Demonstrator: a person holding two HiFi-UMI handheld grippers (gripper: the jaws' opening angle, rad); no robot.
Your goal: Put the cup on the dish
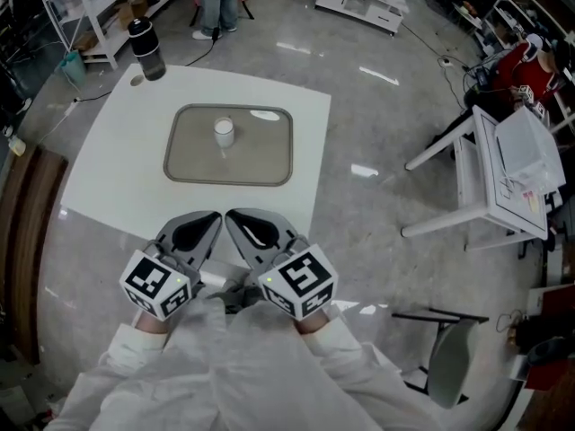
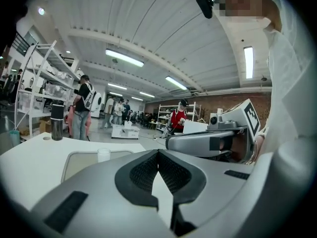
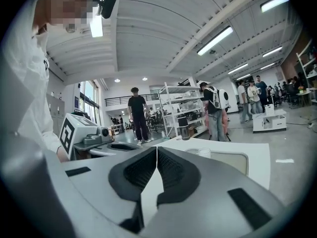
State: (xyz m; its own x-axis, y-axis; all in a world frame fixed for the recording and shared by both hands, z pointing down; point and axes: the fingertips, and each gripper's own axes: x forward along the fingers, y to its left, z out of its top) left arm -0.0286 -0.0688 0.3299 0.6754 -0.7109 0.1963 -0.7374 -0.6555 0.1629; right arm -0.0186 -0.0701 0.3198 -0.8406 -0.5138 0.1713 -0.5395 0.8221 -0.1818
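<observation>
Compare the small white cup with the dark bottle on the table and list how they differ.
Colour: the cup is white, the bottle dark. Size: the bottle is clearly taller and bulkier than the cup. Place: the cup stands inside the grey tray, near its middle; the bottle stands off the tray on the bare white table, at its far left corner. Both stand upright.
</observation>
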